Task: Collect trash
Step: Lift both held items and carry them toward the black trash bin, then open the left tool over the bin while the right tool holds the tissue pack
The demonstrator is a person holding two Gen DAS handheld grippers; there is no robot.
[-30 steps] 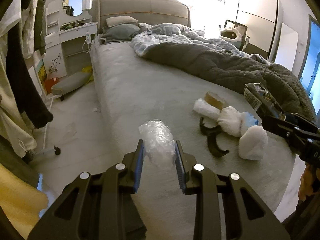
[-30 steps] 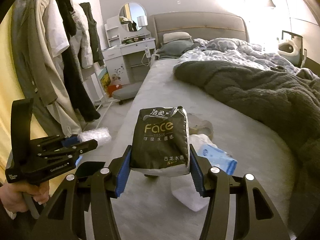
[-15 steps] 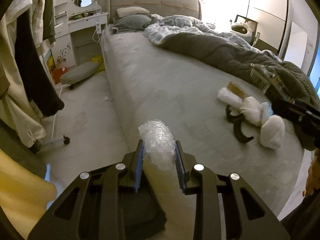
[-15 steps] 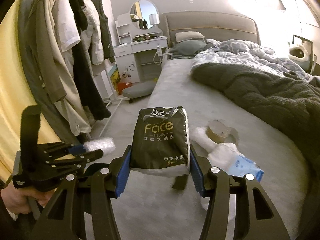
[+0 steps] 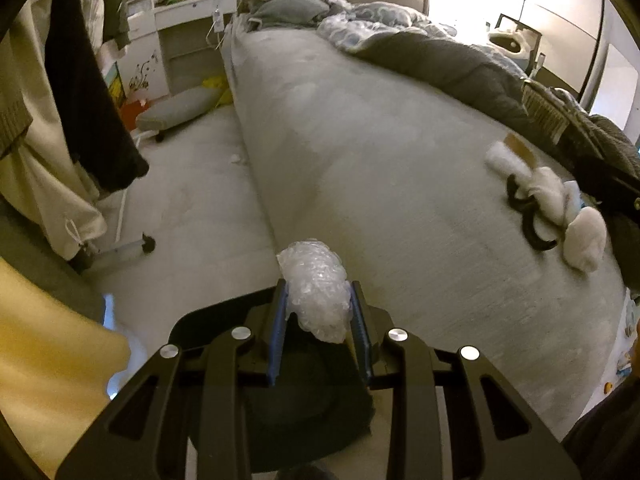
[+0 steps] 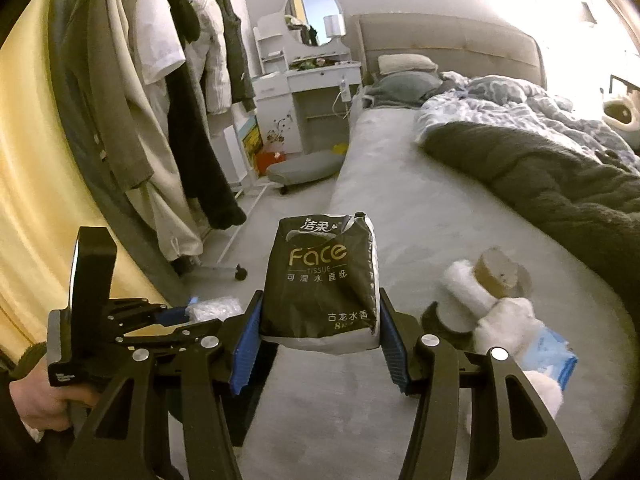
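Note:
My left gripper (image 5: 318, 312) is shut on a wad of clear bubble wrap (image 5: 316, 280), held over a black bin (image 5: 280, 392) beside the bed's left edge. It also shows in the right wrist view (image 6: 188, 316). My right gripper (image 6: 320, 332) is shut on a black Face tissue pack (image 6: 322, 280), held above the bed. On the bed (image 5: 380, 160) lie white crumpled tissues (image 5: 584, 236), a cardboard roll core (image 6: 498, 272), a black curved peel (image 5: 534, 230) and a blue-white wrapper (image 6: 554, 354).
A dark grey blanket (image 6: 540, 176) covers the bed's right half. Clothes hang on a rack (image 6: 180, 120) at the left. A white dressing table (image 6: 308, 92) and a low grey stool (image 6: 304, 168) stand at the far left on the floor.
Both grippers have drawn back and leftward from the bed, each keeping its load. The left one now hangs over the black bin; the trash pile has slid to the right of its view.

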